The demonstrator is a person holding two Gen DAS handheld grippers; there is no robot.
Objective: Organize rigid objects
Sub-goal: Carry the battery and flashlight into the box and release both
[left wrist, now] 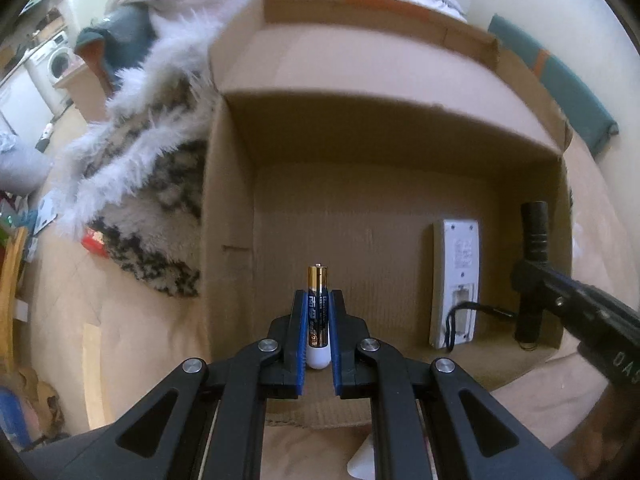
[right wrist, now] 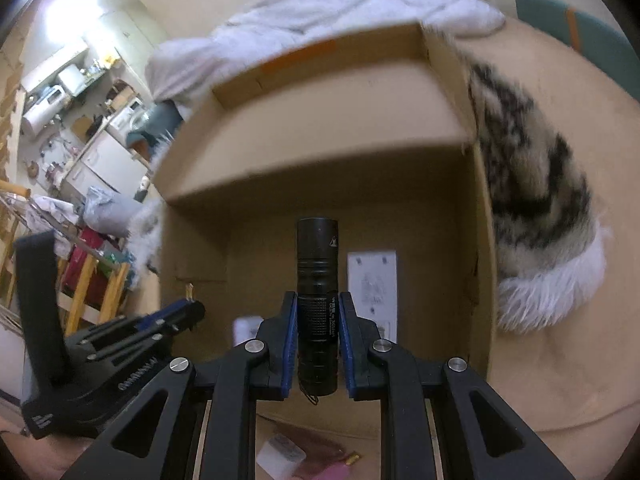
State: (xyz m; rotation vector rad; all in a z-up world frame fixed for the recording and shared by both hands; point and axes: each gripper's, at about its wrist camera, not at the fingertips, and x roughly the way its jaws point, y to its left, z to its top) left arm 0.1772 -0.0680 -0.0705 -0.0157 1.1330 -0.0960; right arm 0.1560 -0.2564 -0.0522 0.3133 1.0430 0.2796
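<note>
Left wrist view: left tool [left wrist: 319, 322] clamped on battery [left wrist: 318, 308], long axis along the fingers, gold cap forward, over the cardboard box [left wrist: 352, 240]; remote [left wrist: 456, 280] lies inside. Right wrist view: right tool [right wrist: 318, 332] clamped on black flashlight [right wrist: 317, 280], head forward.

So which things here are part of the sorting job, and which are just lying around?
Part of the job:
- battery, clamped in the left gripper
- black flashlight, clamped in the right gripper
- cardboard box, open, both grippers above it
- white remote, face down in the box

Just lying about:
- furry patterned blanket
- white bedding
- washing machine in the background
</note>
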